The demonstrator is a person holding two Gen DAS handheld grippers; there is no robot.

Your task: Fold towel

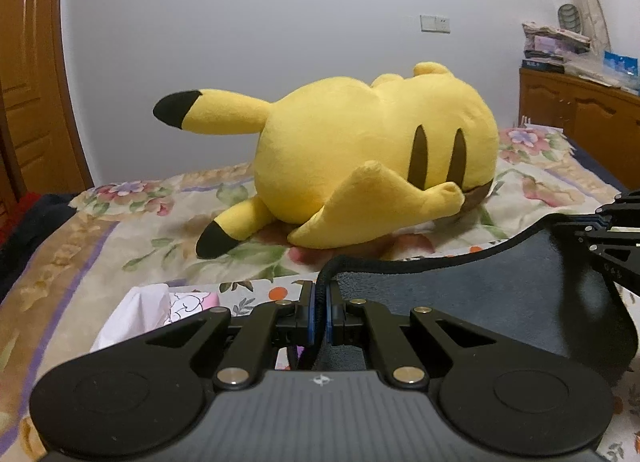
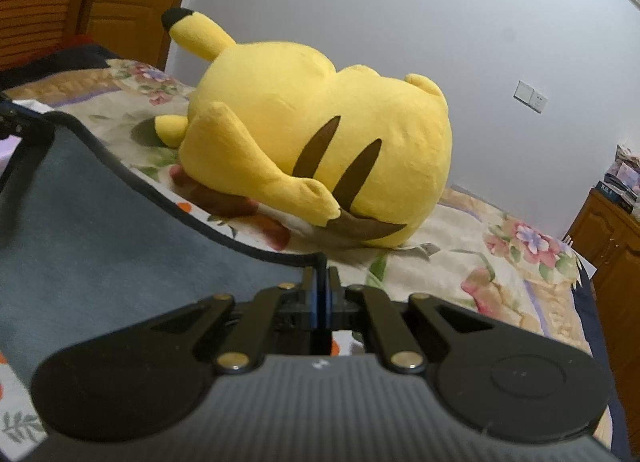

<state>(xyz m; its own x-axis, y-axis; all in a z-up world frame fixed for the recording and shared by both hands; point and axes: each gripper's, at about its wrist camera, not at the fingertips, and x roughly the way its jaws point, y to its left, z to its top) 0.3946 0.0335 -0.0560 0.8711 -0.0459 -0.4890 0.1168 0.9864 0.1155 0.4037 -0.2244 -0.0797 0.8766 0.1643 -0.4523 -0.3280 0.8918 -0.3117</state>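
Towel [image 1: 460,302] in dark grey-blue, with a black sewn border, is lifted above the bed and stretched between two tools. The left hand-held gripper [image 1: 320,302] has its jaws closed tight on the black border at one corner, and the right hand-held gripper [image 2: 322,290] pinches the other corner of the same edge in the same way. Between them the edge hangs in a soft curve, so the cloth is clearly limp and light, with a fuzzy surface that should not slip easily from the blue pads. I think the corners are the good places to hold it, because the border there is thicker and gives the jaws something firm. A grip in the middle of the cloth would only bunch it.

Under the towel lies the bed [image 1: 80,262], covered by a cream sheet with flowers and a purple stripe. This surface is soft and a little uneven, so a fold laid on it may not stay sharp. A big yellow plush toy [image 1: 360,149] rests on its side further back on the bed, well apart from the towel. Near the left tool there is some white crumpled cloth [image 1: 136,314]. Behind stands a pale wall with a switch plate [image 1: 435,23], a wooden door [image 1: 24,81] at the left, and a wooden cabinet [image 1: 580,109] with piled things at the right.
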